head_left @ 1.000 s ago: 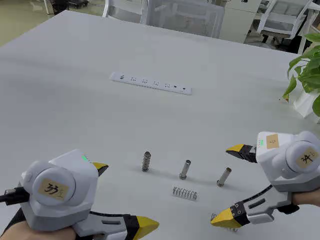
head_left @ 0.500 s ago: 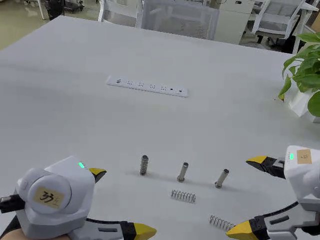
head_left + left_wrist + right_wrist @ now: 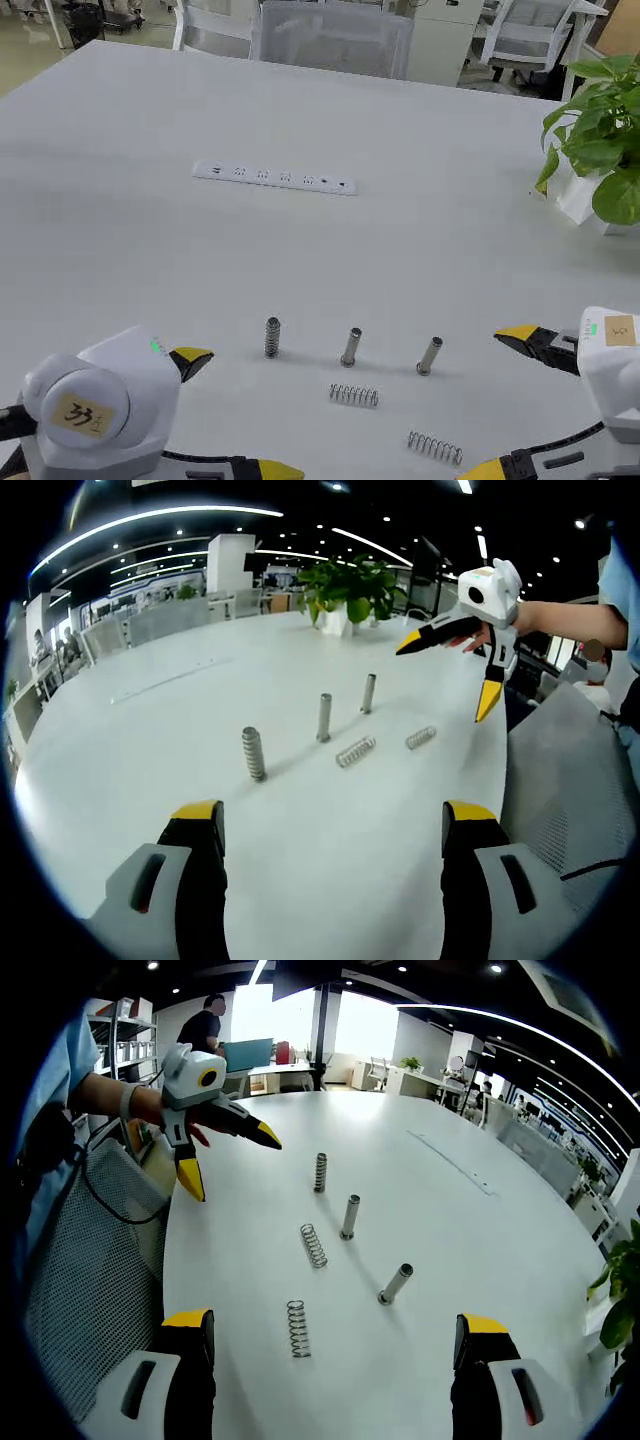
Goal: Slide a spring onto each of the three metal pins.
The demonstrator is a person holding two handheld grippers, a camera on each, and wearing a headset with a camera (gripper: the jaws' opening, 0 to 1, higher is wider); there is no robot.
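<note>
Wire spring (image 3: 354, 396), bottom middle, looks light, squashy; pinch its middle softly; left gripper (image 3: 330, 812), right gripper (image 3: 333, 1322) jaws spread, empty.

The middle pin (image 3: 351, 347) stands on the table (image 3: 120, 200), in a row of three. Left of it stands the left pin (image 3: 272, 322), with a fitted spring (image 3: 272, 340) around it; right of it stands the right pin (image 3: 429, 356). Just before the middle pin, on the person's side, lies the near spring (image 3: 354, 396); the outer spring (image 3: 435, 447) lies further before it and to its right. Well behind it lies a power strip (image 3: 274, 177); far behind and to its right stands a potted plant (image 3: 595, 150). The left gripper (image 3: 230, 412) hangs before and left of it, the right gripper (image 3: 500, 402) before and right.
</note>
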